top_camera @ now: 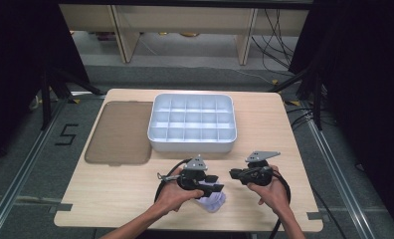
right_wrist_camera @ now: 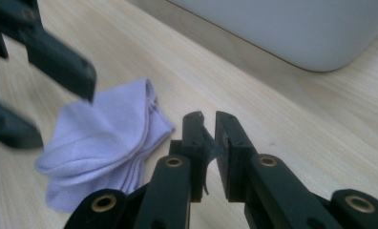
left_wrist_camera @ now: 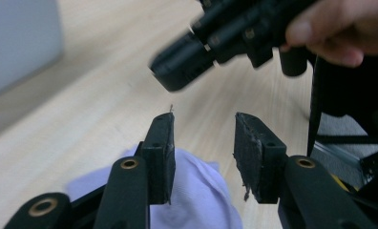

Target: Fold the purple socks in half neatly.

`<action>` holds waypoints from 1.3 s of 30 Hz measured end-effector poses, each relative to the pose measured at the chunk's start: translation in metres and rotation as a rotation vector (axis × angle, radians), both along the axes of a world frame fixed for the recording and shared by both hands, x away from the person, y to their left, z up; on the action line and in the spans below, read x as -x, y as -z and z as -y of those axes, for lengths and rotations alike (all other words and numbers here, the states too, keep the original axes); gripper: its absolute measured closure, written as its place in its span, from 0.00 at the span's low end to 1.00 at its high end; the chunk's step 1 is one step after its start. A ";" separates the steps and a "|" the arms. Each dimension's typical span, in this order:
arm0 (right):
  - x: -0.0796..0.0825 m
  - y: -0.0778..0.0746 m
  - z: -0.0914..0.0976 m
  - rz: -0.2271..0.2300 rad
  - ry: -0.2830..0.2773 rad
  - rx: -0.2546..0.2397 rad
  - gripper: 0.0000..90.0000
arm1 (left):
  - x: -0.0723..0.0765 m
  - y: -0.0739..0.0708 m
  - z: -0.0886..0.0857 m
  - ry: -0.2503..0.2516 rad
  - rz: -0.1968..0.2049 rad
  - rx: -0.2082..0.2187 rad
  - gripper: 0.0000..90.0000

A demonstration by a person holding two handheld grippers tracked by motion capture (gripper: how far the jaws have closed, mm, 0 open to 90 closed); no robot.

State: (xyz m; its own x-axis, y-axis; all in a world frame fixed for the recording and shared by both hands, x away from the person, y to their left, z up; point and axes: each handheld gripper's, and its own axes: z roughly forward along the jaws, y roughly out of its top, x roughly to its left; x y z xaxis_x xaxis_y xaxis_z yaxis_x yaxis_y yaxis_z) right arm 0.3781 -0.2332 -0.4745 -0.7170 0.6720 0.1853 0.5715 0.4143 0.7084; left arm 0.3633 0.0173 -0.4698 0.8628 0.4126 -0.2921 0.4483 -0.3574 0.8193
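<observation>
Two grippers hang low over the near half of a wooden table (top_camera: 120, 194). The left gripper (top_camera: 216, 189) has its jaws apart with nothing between them, and they hover just above a folded pale purple cloth (top_camera: 212, 201). That cloth lies close to the table's near edge, slightly right of the middle. The right gripper (top_camera: 233, 173) sits just to the cloth's right, its jaws nearly together with a thin gap and nothing gripped. In the right gripper view the cloth (right_wrist_camera: 106, 143) rests beside the jaws, apart from them. A white compartment tray (top_camera: 192, 144) stands farther back near the middle, with a brown flat lid (top_camera: 120, 132) beside it on the left. Bare wood lies open at the near left corner.
</observation>
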 end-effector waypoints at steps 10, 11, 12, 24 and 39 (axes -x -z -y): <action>0.005 -0.004 -0.001 0.026 -0.008 0.006 0.92 | -0.013 0.014 -0.032 -0.014 0.087 -0.142 0.93; 0.006 -0.005 -0.002 0.024 -0.006 0.005 0.92 | -0.013 0.019 -0.031 -0.003 0.088 -0.154 0.95; 0.007 -0.005 -0.003 0.032 -0.010 0.011 0.92 | -0.012 0.022 -0.030 0.001 0.093 -0.164 0.96; 0.021 -0.007 -0.025 0.037 -0.093 0.014 0.93 | 0.009 0.037 -0.028 0.021 0.107 -0.294 0.99; 0.044 0.000 -0.073 0.004 -0.227 -0.017 0.99 | 0.031 0.036 -0.041 -0.020 0.038 -0.284 0.99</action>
State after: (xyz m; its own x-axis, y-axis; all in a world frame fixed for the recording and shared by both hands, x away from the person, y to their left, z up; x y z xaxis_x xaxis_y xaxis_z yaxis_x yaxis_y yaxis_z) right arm 0.3346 -0.1605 -0.4744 -0.8501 0.4905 0.1918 0.4620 0.5198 0.7185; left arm 0.3324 0.0581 -0.5061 0.8617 0.4905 -0.1301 0.4286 -0.5664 0.7039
